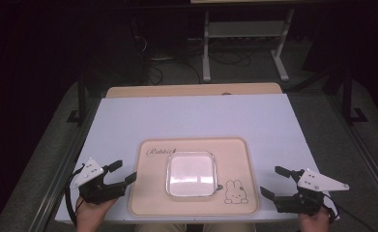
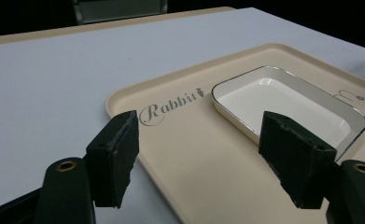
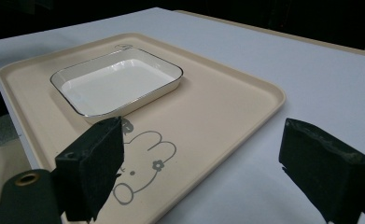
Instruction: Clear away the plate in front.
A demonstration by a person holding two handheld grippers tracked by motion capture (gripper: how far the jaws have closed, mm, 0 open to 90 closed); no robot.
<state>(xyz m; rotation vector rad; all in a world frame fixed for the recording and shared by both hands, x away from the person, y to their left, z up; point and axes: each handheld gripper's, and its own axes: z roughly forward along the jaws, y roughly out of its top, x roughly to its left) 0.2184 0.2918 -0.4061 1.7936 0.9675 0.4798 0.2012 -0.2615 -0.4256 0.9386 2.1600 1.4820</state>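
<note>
A beige tray (image 1: pixel 148 198) with the word "Rabbit" and a rabbit drawing lies near the table's front edge. On its middle sits an empty white square dish (image 1: pixel 191 174) with a dark rim. My left gripper (image 1: pixel 125 172) hovers at the tray's left edge, jaws open and empty. My right gripper (image 1: pixel 274 181) stands just right of the tray, also open and empty. In the left gripper view the dish (image 2: pixel 287 100) lies ahead to the right of the tray (image 2: pixel 180 154). In the right gripper view the dish (image 3: pixel 117 79) is ahead on the left, on the tray (image 3: pixel 217 107).
The tray rests on a white board (image 1: pixel 191 116) that covers a wooden tabletop (image 1: pixel 191 90). Beyond the table, a metal stand (image 1: pixel 244 34) and cables lie on the dark floor. Metal rails run along both sides of the table.
</note>
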